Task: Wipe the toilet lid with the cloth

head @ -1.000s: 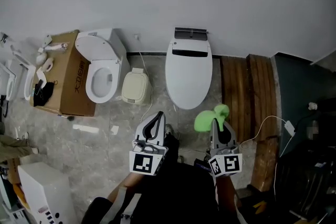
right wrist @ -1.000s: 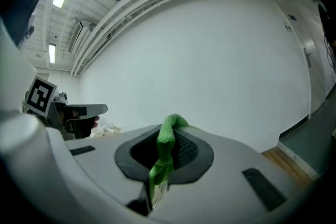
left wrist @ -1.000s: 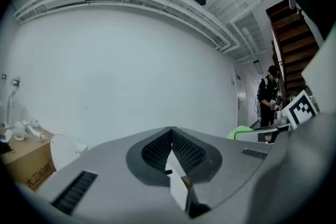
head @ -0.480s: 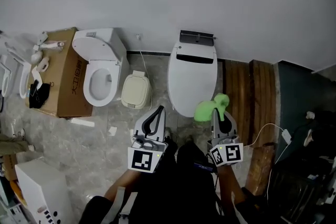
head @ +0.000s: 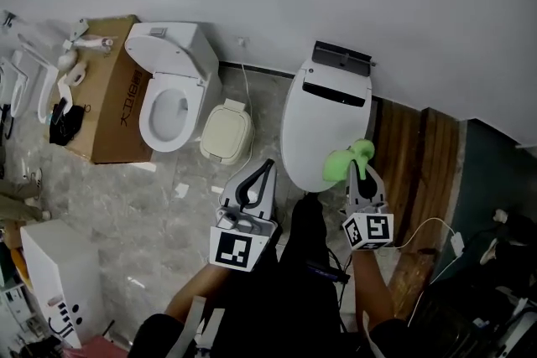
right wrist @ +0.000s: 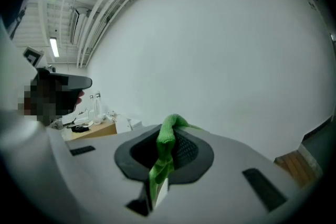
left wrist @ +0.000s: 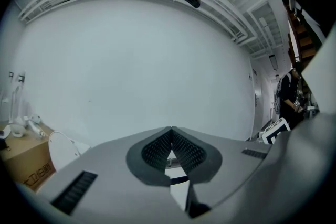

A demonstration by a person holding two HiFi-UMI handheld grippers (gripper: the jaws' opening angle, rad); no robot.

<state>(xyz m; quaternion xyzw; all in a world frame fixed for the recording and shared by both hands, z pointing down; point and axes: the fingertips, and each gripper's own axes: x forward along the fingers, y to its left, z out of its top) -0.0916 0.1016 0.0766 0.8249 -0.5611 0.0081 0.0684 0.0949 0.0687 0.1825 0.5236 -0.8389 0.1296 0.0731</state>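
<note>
R hand-held gripper clamped on green cloth, cloth hiding toilet lid edge; L hand-held gripper closed, empty.

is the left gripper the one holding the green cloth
No, the green cloth is pinched in the right gripper, while the left gripper is shut with nothing between its jaws.

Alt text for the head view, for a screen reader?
From above: a person's right gripper holds a green cloth near the closed white toilet lid; the left gripper is shut and empty. To the left stand an open toilet, a small bin and a cardboard box.
</note>
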